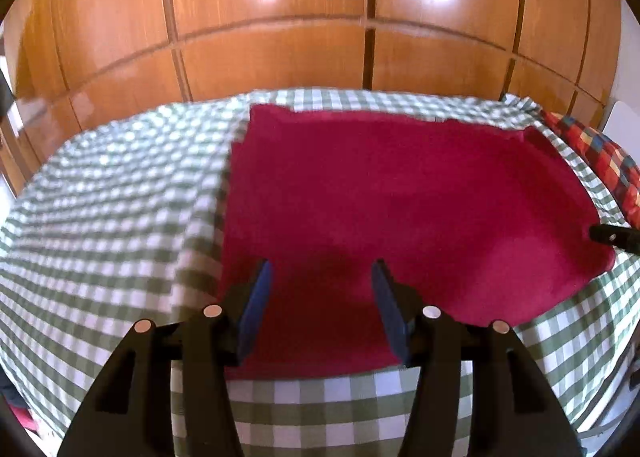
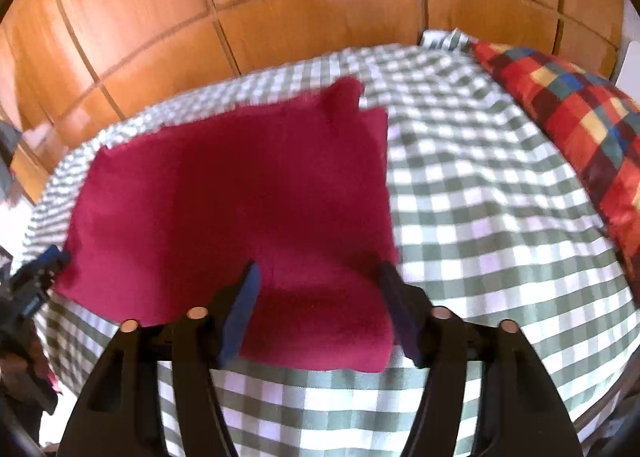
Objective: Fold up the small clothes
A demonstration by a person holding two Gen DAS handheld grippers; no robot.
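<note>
we hold the left gripper (image 1: pixel 322 277) and right gripper (image 2: pixel 318 279), jaws wide, over a soft, limp crimson fleece garment (image 1: pixel 400 197) on the bed (image 1: pixel 120 197); near corners look best to pinch.

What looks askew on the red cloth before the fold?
The red cloth lies mostly flat on the checked bedsheet, but its far right corner is bunched up instead of lying flat. Nothing else stands out.
</note>
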